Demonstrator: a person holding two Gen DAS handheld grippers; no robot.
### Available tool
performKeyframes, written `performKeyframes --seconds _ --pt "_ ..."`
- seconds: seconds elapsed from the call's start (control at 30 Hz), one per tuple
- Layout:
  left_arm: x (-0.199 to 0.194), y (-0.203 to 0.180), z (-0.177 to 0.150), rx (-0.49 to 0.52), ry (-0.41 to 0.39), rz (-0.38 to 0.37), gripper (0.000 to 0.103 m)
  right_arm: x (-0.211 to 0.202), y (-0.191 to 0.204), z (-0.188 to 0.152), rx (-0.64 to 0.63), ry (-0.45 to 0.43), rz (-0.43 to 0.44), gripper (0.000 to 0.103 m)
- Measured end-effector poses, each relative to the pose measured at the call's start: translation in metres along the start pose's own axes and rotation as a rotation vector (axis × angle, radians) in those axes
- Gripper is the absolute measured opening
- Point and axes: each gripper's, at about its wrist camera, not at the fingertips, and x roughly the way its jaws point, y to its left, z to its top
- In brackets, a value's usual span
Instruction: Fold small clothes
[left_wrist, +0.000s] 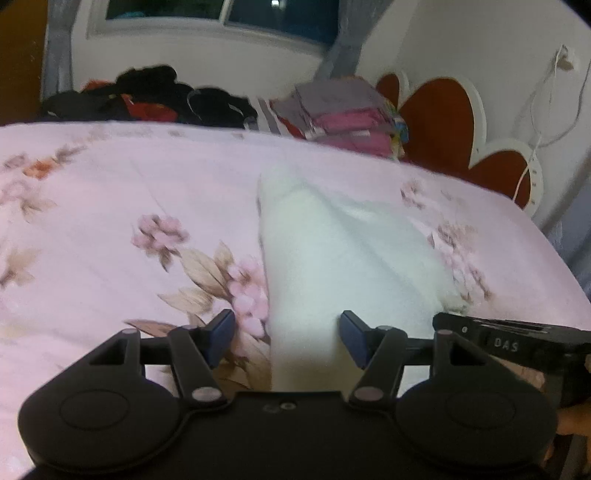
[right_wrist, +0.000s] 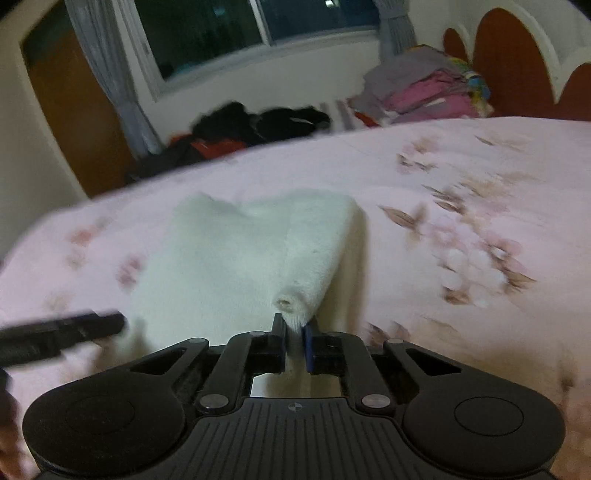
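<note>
Dark clothes heap (left_wrist: 155, 96) blurred; left tool (right_wrist: 59, 334) cut off.

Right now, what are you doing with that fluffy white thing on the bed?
A person is folding a small white cloth on the flowery pink bedspread, using a gripper in each hand. The right gripper is pinched shut on the near edge of the cloth, lifting it a little. The left gripper is open, with the cloth's near edge between its fingers but not grabbed. At the far side of the bed sit a stack of folded clothes and a dark heap of clothes.
</note>
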Motion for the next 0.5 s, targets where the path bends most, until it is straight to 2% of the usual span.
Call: performKeyframes --seconds 0.07,0.13,0.2,0.3,0.37,0.5 --pt "0.008 -0.002 -0.006 0.014 0.023 -0.006 0.062 0.000 -0.001 -0.002 0.019 -0.007 -0.005 0.008" --pt "0.009 -0.001 -0.011 0.009 0.037 -0.012 0.062 -0.008 0.009 -0.002 -0.049 -0.040 -0.061 0.008" --pt "0.009 0.001 -0.011 0.002 0.042 -0.020 0.062 -0.016 0.008 -0.002 -0.037 -0.065 -0.083 0.008" --pt "0.016 0.001 -0.013 0.004 0.068 -0.009 0.064 -0.007 0.011 -0.008 -0.027 0.006 -0.053 0.009" --pt "0.018 0.001 -0.013 -0.003 0.071 -0.002 0.063 -0.013 0.011 -0.008 0.000 -0.016 -0.044 0.009" --pt "0.017 -0.002 -0.013 0.015 0.072 0.008 0.063 -0.027 0.007 -0.011 0.027 0.001 -0.025 0.009"
